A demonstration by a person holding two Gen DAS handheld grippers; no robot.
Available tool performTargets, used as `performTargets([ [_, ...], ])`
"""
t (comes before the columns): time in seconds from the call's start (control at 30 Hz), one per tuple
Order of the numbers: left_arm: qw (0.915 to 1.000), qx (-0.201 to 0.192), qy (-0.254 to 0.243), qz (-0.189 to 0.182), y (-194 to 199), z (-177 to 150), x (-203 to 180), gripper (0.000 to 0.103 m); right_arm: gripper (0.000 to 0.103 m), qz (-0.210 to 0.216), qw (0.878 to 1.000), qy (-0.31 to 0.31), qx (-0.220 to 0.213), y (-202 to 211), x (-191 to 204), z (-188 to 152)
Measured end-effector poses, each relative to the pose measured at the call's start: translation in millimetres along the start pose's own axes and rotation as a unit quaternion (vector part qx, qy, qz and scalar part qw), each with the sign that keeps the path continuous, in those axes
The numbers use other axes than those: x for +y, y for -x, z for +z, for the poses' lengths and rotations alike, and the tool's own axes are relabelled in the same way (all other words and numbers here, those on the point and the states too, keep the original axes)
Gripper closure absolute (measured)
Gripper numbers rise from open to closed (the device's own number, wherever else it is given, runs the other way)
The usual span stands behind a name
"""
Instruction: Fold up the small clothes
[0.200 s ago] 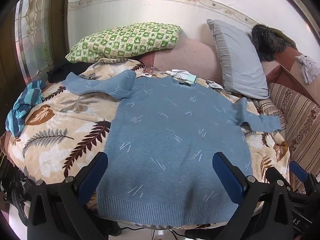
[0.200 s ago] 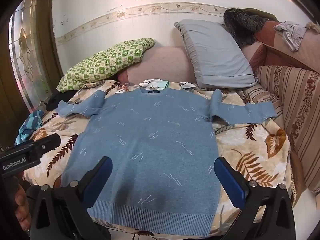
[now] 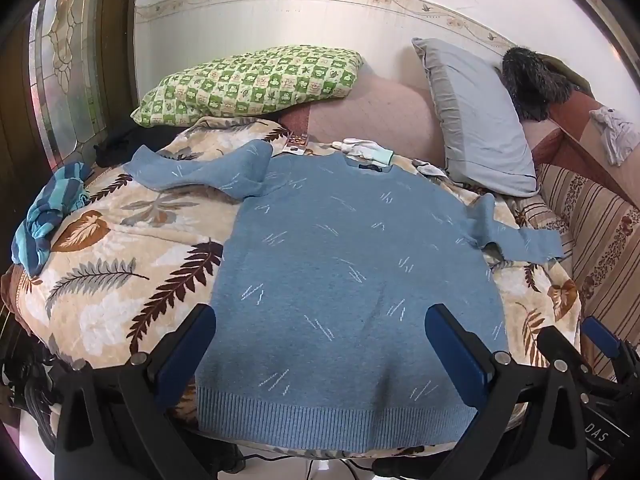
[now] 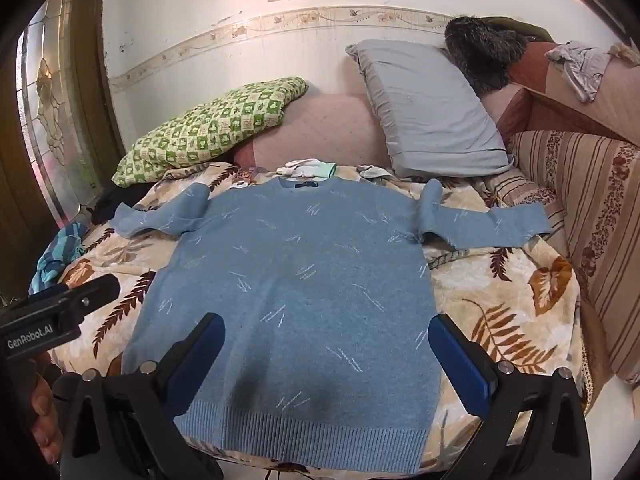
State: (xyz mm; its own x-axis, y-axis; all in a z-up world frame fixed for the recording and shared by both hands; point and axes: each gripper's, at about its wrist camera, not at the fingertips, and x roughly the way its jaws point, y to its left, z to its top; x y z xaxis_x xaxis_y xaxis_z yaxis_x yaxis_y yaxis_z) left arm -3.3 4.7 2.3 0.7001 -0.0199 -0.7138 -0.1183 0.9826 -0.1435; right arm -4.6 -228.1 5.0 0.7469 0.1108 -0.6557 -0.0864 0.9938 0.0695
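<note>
Lying flat on a leaf-print blanket (image 3: pixel 120 292), knitted blue sweater (image 3: pixel 344 280) with ribbed hem; both grippers, left (image 3: pixel 320 356) and right (image 4: pixel 326 364), jaws wide, empty; pillows behind.

The pale blue knitted sweater (image 4: pixel 296 280) looks soft and matt, its near hem ribbed. Under it the leaf-printed fleece blanket (image 4: pixel 516 300) has a plush, slightly nubbly pile. At the far left, the green checked cloth pillow (image 3: pixel 252 80) is smooth cotton-like weave; the grey fabric pillow (image 3: pixel 476 120) at the far right is creased and matt. Each gripper's blue finger pads (image 3: pixel 188 352) look like smooth rubbery plastic (frames matt black, with shiny metal screws).
</note>
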Motion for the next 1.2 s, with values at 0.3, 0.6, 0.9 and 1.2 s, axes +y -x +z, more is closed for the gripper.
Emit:
performTargets([
  [0.3, 1.0, -0.004, 0.004, -0.002, 1.7, 0.5, 3.4, 0.0, 0.0, -0.004, 1.0, 0.008, -0.016, 3.8, 7.0, -3.2],
  [0.6, 1.0, -0.003, 0.002, -0.001, 2.3, -0.5, 2.7, 0.0, 0.0, -0.002, 1.0, 0.008, -0.016, 4.0, 6.5, -2.3],
  [0.9, 1.0, -0.001, 0.001, 0.002, 1.3, -4.8, 4.8, 0.0, 0.0, -0.001, 1.0, 0.008, -0.017, 3.7, 7.1, -2.1],
  [1.2, 1.0, 0.004, 0.0, 0.004, -0.4, -6.1, 3.7, 0.0, 0.0, 0.0, 1.0, 0.006, -0.017, 3.8, 7.2, -3.5],
])
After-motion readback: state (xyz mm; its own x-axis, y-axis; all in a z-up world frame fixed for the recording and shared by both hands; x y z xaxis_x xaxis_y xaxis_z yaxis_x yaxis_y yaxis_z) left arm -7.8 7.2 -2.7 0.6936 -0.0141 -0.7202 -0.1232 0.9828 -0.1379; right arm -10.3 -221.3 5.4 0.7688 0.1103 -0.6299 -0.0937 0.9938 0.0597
